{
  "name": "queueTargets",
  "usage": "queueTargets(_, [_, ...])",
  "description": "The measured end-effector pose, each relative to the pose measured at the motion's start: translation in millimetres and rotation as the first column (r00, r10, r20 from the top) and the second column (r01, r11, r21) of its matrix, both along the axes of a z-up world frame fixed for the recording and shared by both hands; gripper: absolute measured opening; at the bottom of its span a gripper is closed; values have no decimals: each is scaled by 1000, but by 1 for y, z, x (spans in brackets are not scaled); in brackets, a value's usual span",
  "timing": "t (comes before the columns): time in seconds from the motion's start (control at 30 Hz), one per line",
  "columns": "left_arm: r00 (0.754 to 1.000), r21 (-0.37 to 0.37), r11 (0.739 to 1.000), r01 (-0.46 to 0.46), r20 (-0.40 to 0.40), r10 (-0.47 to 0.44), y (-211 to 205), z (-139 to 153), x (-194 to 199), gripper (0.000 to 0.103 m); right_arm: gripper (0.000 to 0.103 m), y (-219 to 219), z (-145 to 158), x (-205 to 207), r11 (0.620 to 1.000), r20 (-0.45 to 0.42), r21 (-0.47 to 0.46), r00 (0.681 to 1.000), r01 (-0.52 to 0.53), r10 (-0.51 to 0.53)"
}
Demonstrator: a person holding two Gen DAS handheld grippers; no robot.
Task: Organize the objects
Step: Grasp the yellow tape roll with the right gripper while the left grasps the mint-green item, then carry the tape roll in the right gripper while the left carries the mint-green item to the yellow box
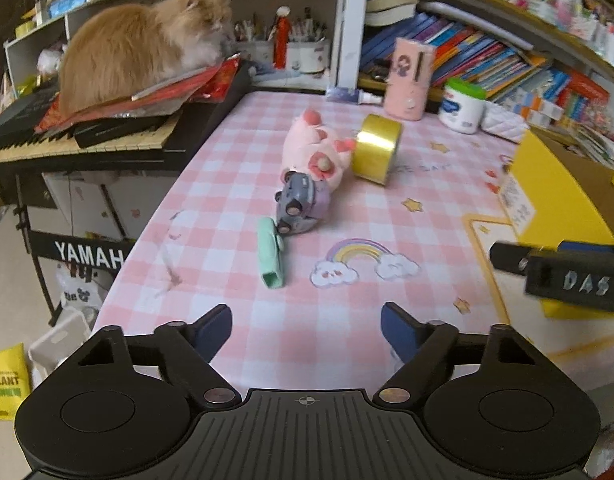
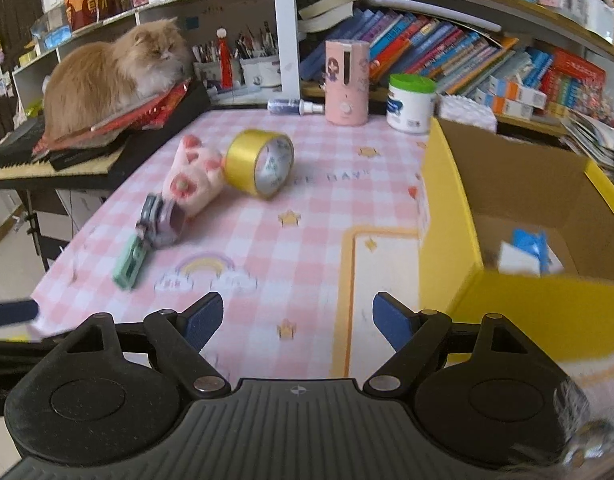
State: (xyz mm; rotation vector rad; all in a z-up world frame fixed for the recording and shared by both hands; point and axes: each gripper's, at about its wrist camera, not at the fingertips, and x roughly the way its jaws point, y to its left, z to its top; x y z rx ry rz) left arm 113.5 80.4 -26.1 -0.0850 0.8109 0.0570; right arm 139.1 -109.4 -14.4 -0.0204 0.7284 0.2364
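A pink plush toy point(image 1: 317, 148) point(image 2: 195, 174), a gold tape roll point(image 1: 376, 148) point(image 2: 261, 162), a grey-purple toy car point(image 1: 301, 206) point(image 2: 161, 220) and a mint-green clip point(image 1: 271, 258) point(image 2: 130, 266) lie together on the pink checked tablecloth point(image 1: 243, 184) point(image 2: 307, 220). A yellow cardboard box point(image 1: 563, 204) point(image 2: 507, 208) stands at the right; a blue-and-white item point(image 2: 529, 254) lies inside it. My left gripper point(image 1: 306, 330) is open and empty, short of the clip. My right gripper point(image 2: 295, 318) is open and empty, left of the box.
An orange cat point(image 1: 139, 46) point(image 2: 111, 76) sits on papers on a Yamaha keyboard point(image 1: 79, 140) at the left. A pink cylinder point(image 2: 346, 82), a white green-lidded tub point(image 2: 411, 104) and a small spray bottle point(image 2: 293, 106) stand at the table's back. Bookshelves are behind.
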Motion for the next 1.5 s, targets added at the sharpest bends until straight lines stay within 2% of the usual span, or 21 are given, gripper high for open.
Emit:
queueTargets(0.2, [998, 11, 998, -61, -30, 61, 10, -11, 44, 56, 81, 5, 3, 57, 998, -2, 55, 999, -34, 34])
queueTargets(0.4, [988, 3, 991, -137, -74, 137, 28, -25, 80, 47, 81, 24, 3, 107, 989, -14, 121, 996, -89, 92])
queueTargets(0.6, [978, -11, 986, -165, -133, 162, 35, -40, 102, 47, 81, 39, 2, 158, 981, -28, 179, 997, -69, 75])
queueTargets(0.77, [977, 15, 986, -166, -135, 167, 35, -44, 107, 28, 81, 51, -6, 193, 973, -72, 222, 994, -64, 82])
queueTargets(0.8, [976, 18, 985, -169, -133, 170, 35, -44, 106, 21, 79, 54, -8, 199, 972, -77, 227, 994, -62, 81])
queueTargets(0.83, [975, 14, 984, -177, -134, 177, 37, -44, 106, 17, 70, 57, -10, 205, 971, -82, 234, 993, -59, 81])
queueTargets(0.87, [975, 1, 984, -180, -134, 178, 39, -44, 105, 17, 65, 59, -13, 209, 968, -89, 244, 993, -57, 81])
queueTargets(0.93, [972, -22, 981, -190, -145, 185, 43, -42, 103, 17, 44, 62, -19, 220, 960, -111, 276, 990, -56, 90])
queueTargets(0.97, [972, -31, 981, -193, -142, 187, 45, -40, 100, 17, 38, 62, -21, 224, 953, -121, 298, 988, -53, 93])
queueTargets(1.1, [976, -82, 976, -200, -103, 191, 50, -27, 87, 17, 33, 59, -17, 220, 945, -101, 322, 990, -59, 96])
queueTargets(1.17, [978, -108, 974, -199, -83, 191, 52, -19, 80, 17, 27, 55, -11, 212, 939, -81, 333, 990, -85, 118])
queueTargets(1.23, [980, -128, 973, -194, -63, 187, 51, -13, 74, 17, 12, 51, -5, 199, 942, -77, 317, 987, -108, 139])
queueTargets(1.3, [982, -147, 971, -189, -44, 184, 53, -7, 67, 17, 7, 49, -4, 187, 950, -89, 292, 986, -111, 143])
queueTargets(1.5, [987, -192, 969, -157, 3, 160, 51, 6, 44, 17, 7, 41, 8, 142, 965, -49, 210, 984, -157, 171])
